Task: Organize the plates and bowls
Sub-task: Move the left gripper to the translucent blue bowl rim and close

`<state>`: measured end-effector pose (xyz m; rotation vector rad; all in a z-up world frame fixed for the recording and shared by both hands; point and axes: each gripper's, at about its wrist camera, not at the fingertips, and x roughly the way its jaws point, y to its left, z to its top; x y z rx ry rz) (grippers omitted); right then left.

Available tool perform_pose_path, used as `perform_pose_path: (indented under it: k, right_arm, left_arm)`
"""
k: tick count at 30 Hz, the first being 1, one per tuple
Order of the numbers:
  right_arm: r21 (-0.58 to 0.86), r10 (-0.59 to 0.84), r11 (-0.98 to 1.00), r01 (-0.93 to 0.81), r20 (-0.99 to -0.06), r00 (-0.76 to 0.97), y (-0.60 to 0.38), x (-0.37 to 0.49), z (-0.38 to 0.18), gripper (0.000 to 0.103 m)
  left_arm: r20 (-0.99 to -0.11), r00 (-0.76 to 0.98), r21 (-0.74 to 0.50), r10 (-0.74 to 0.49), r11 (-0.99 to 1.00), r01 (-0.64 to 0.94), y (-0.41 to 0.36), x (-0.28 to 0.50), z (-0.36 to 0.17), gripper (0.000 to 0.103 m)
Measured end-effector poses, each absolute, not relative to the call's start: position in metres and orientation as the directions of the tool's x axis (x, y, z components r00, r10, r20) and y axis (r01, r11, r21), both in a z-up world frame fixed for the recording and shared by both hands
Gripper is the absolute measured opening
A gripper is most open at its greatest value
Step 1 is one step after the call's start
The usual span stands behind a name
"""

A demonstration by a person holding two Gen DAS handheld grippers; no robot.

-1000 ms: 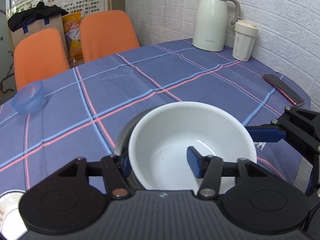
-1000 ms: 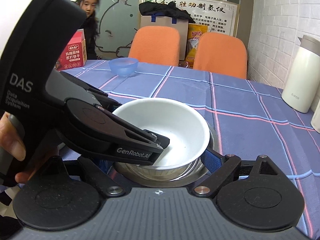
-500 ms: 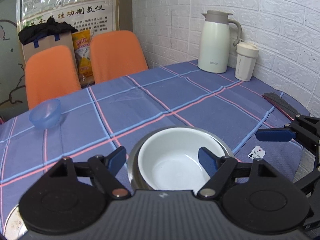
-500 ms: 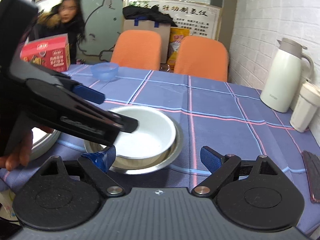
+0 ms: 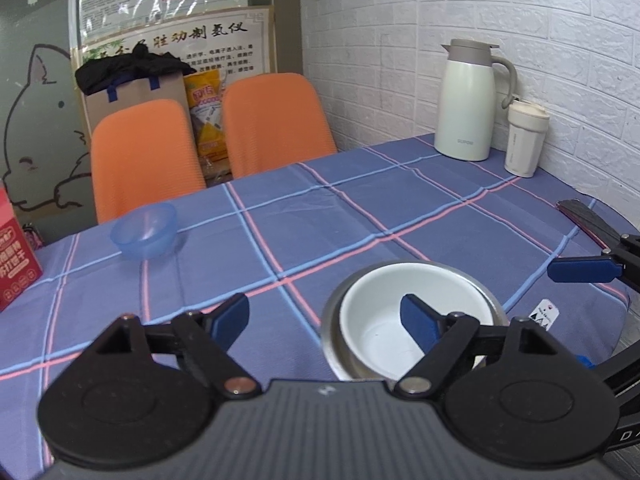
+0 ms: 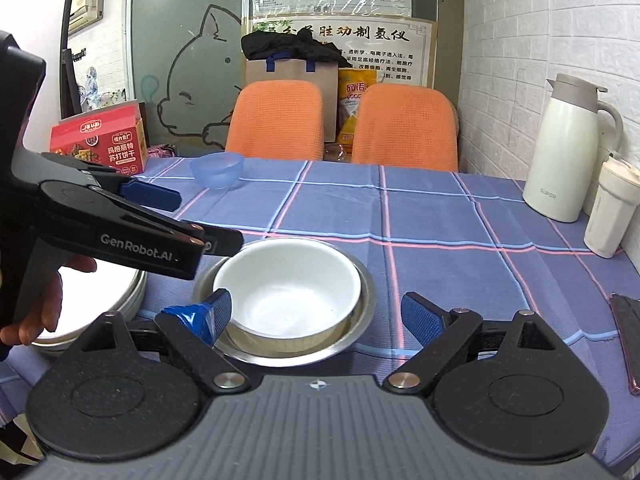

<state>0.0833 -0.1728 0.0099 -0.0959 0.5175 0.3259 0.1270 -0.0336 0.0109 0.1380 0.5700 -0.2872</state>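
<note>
1. White bowl (image 6: 290, 290) — nested inside the steel bowl (image 6: 362, 312) at the near middle of the table (image 6: 440, 216); it sits level, its rim just above the steel rim.
2. Left gripper (image 5: 324, 320) — fingers apart and empty, held above the table just left of the stack; its right pad (image 5: 418, 322) appears over the white bowl's hollow, though contact cannot be told.
3. Right gripper (image 6: 316, 314) — fingers apart and empty, straddling the near side of the stack without clamping it.
4. Blue bowl (image 5: 144, 230) — alone at the far left, near the red box (image 6: 100, 144); judged the next piece to fetch, and the left gripper is the nearer one.
5. Advice for the fetch: approach with the fingers wide, take one pad inside the rim and one outside, and close on the wall — the plastic looks light and may skid if nudged first.
6. Carry it level and lower it straight into the white bowl, releasing only once it is seated.
7. Pale dish (image 6: 96, 308) — at the near left edge, partly hidden by the left gripper's body; keep clear of it on the way back.
8. Jug (image 6: 564, 168) and cup (image 6: 612, 208) at the far right lie outside the working path.
</note>
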Motion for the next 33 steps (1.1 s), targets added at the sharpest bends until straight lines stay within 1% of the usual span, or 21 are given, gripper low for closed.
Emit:
perform_pose_path:
  k: [2, 4, 5, 6, 9, 14, 21, 25, 29, 33]
  right_arm:
    - [-0.007, 0.287, 0.942, -0.335, -0.496, 0.819, -0.170, 0.083, 0.011, 0.079]
    - [-0.002, 0.295, 0.940, -0.340, -0.495, 0.817, -0.167, 0.084, 0.013, 0.079]
    - [0.000, 0.299, 0.939, -0.344, -0.494, 0.816, -0.165, 0.084, 0.014, 0.079]
    - [0.000, 0.302, 0.938, -0.348, -0.493, 0.816, -0.163, 0.085, 0.015, 0.079]
    - [-0.010, 0.303, 0.936, -0.353, -0.488, 0.818, -0.156, 0.088, 0.018, 0.079]
    - [-0.025, 0.314, 0.929, -0.370, -0.476, 0.822, -0.144, 0.097, 0.028, 0.079]
    - [-0.073, 0.331, 0.910, -0.408, -0.464, 0.822, -0.121, 0.128, 0.048, 0.079]
    - [-0.088, 0.361, 0.890, -0.447, -0.463, 0.809, -0.102, 0.159, 0.063, 0.079]
    - [-0.058, 0.407, 0.866, -0.497, -0.496, 0.767, -0.080, 0.204, 0.073, 0.079]
    - [-0.020, 0.432, 0.850, -0.526, -0.546, 0.718, -0.059, 0.249, 0.063, 0.079]
  left_arm:
    - [-0.544, 0.811, 0.055, -0.216, 0.955, 0.292, -0.027, 0.126, 0.013, 0.084]
    - [-0.540, 0.817, 0.060, -0.203, 0.959, 0.278, -0.022, 0.125, 0.015, 0.088]
    - [-0.537, 0.821, 0.063, -0.196, 0.961, 0.271, -0.018, 0.124, 0.015, 0.092]
    - [-0.529, 0.828, 0.066, -0.187, 0.963, 0.260, -0.015, 0.123, 0.017, 0.102]
    - [-0.496, 0.851, 0.082, -0.172, 0.967, 0.243, -0.004, 0.119, 0.022, 0.103]
    - [-0.479, 0.865, 0.086, -0.151, 0.972, 0.218, 0.014, 0.123, 0.030, 0.103]
    - [-0.479, 0.874, 0.109, -0.083, 0.982, 0.153, 0.049, 0.139, 0.037, 0.103]
    - [-0.486, 0.874, 0.143, -0.027, 0.984, 0.110, 0.076, 0.165, 0.041, 0.103]
    - [-0.506, 0.862, 0.137, 0.042, 0.990, 0.033, 0.117, 0.208, 0.046, 0.103]
    - [-0.545, 0.835, 0.096, 0.075, 0.995, -0.026, 0.156, 0.252, 0.044, 0.103]
